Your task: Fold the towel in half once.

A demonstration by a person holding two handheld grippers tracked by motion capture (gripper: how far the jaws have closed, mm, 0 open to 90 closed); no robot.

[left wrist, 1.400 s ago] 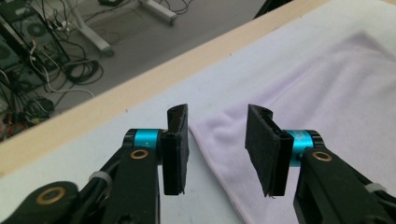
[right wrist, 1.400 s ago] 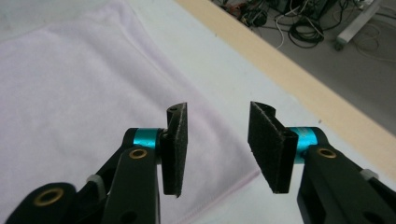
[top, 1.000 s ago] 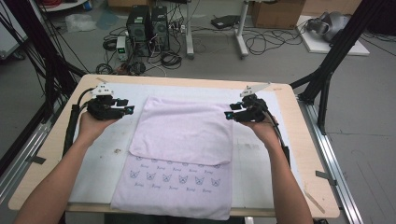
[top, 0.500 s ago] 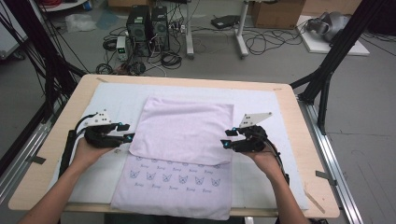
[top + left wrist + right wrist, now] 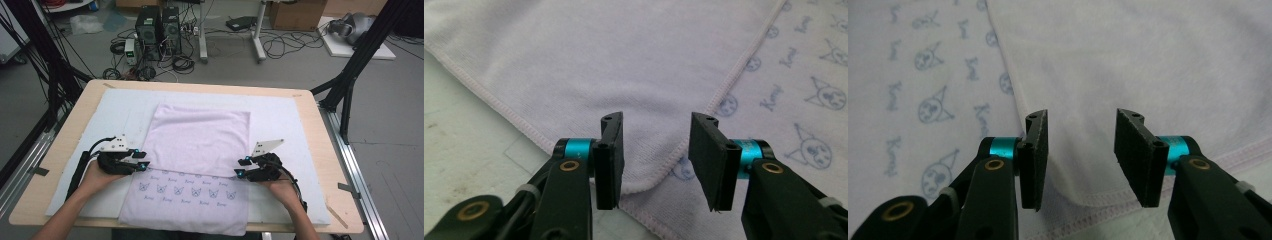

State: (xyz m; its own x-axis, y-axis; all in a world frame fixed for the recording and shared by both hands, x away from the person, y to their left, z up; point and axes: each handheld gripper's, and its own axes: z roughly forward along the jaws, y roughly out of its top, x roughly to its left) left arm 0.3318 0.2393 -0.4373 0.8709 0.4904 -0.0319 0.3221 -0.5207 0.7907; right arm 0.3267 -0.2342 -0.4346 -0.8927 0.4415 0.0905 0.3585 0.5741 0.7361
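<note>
1. Left hand-held gripper (image 5: 142,161): you hold it low over the desk (image 5: 330,145), jaws pointing inward at the left end of the folded edge of the towel (image 5: 200,145). In the left gripper view the jaws stand partly apart; they have just been closing. The folded corner of the towel lies below and between them, and the pads do not press on it.
2. Right hand-held gripper (image 5: 241,167): mirrored pose, jaws pointing inward at the right end of the same folded edge. In the right gripper view the jaws are partly apart and have just been closing; the stitched corner of the upper layer lies beneath the gap, not pinched.
3. Your left hand (image 5: 97,175) wraps the gripper body from behind, forearm coming in from the lower left. Your right hand (image 5: 282,187) does the same on the other side, forearm from the lower right. Both wrists sit low, near the white mat (image 5: 280,115).
4. Towel: pale lilac, flat at the centre of the mat. Its plain upper layer is folded toward you, leaving a printed strip with small cat faces exposed along the near edge of the desk.
5. Cables trail back from both grippers along your forearms.
</note>
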